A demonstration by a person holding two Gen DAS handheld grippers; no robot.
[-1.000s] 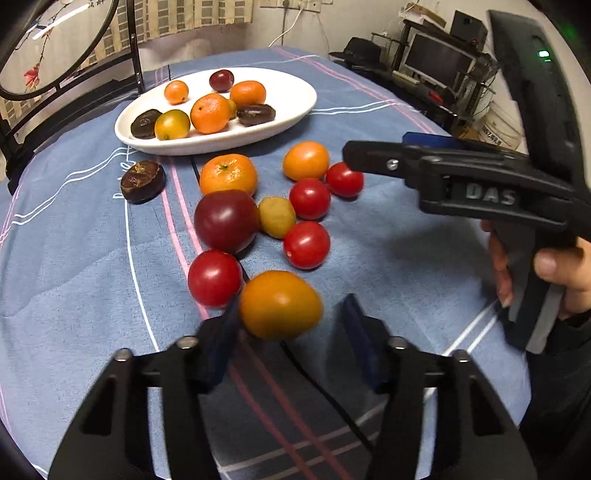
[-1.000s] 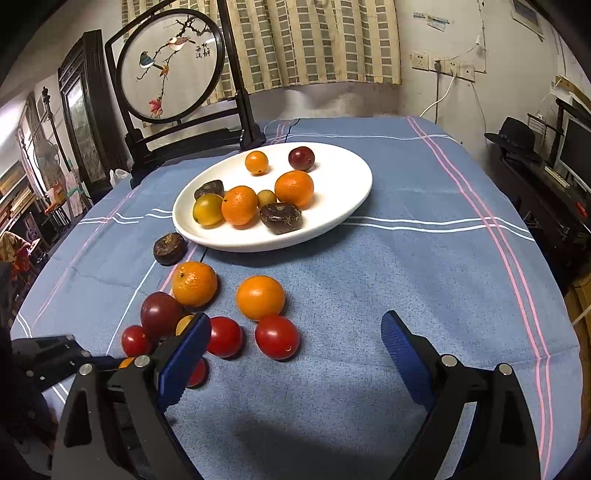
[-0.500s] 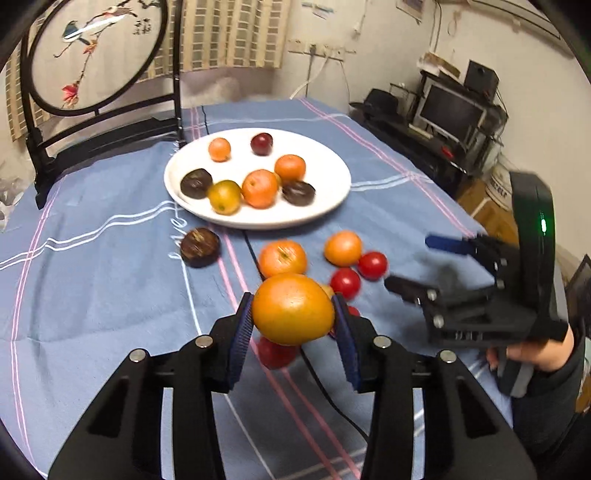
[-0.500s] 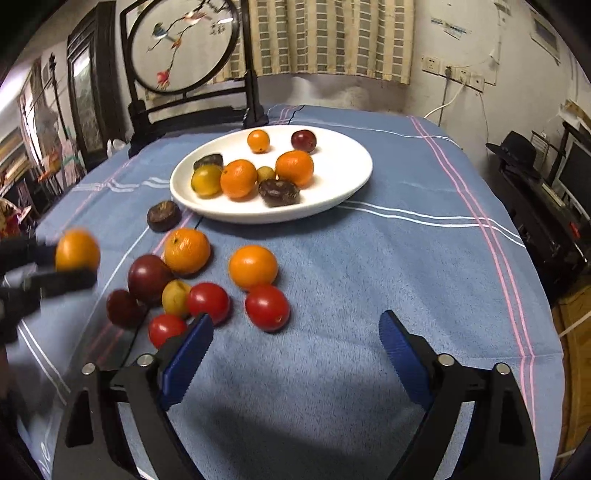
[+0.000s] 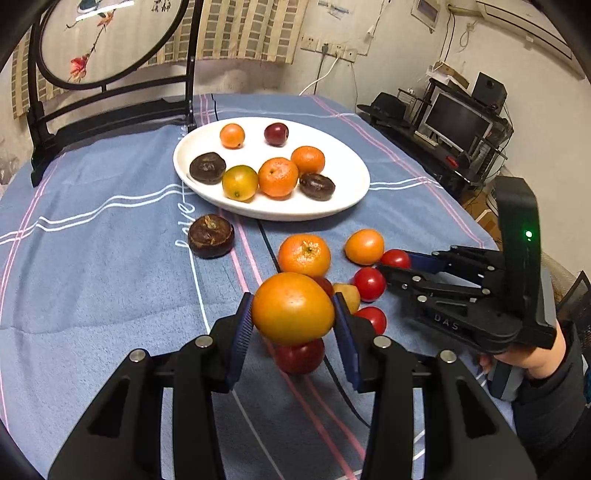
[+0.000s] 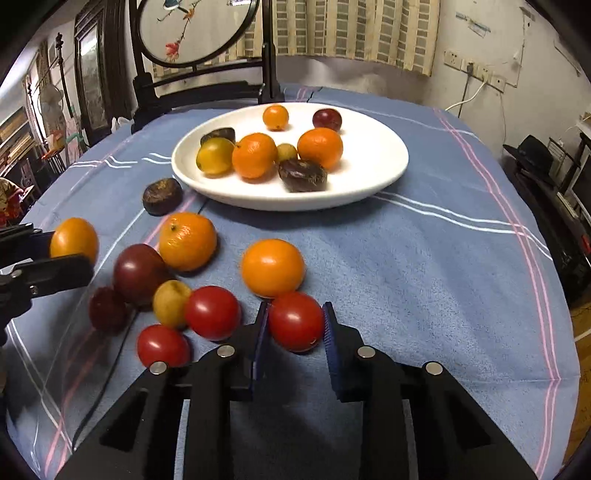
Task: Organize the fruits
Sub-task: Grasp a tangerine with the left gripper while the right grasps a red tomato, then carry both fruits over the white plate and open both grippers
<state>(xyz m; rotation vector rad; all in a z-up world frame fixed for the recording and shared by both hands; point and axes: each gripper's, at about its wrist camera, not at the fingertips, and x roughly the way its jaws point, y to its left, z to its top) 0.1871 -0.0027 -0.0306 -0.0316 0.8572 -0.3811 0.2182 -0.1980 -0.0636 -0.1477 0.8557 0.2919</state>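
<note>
A matt blue woven cloth covers the desk; the oval white plate looks like glazed ceramic; the round red tomato is glossy.

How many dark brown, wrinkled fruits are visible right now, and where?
3. Two sit on the white plate: one at its left edge, one at its front right. The third lies on the tablecloth just in front of the plate. Others may be hidden.

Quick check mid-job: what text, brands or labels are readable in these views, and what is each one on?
"DAS": raised letters on the black body of the right claw, seen in the left wrist view.
"Love": white script stitched on the blue tablecloth, beside the dark brown fruit; partly creased, so the reading is uncertain.
Papers on the wall: too small to read.
Characters on the round painted screen: cut off, unreadable.
</note>
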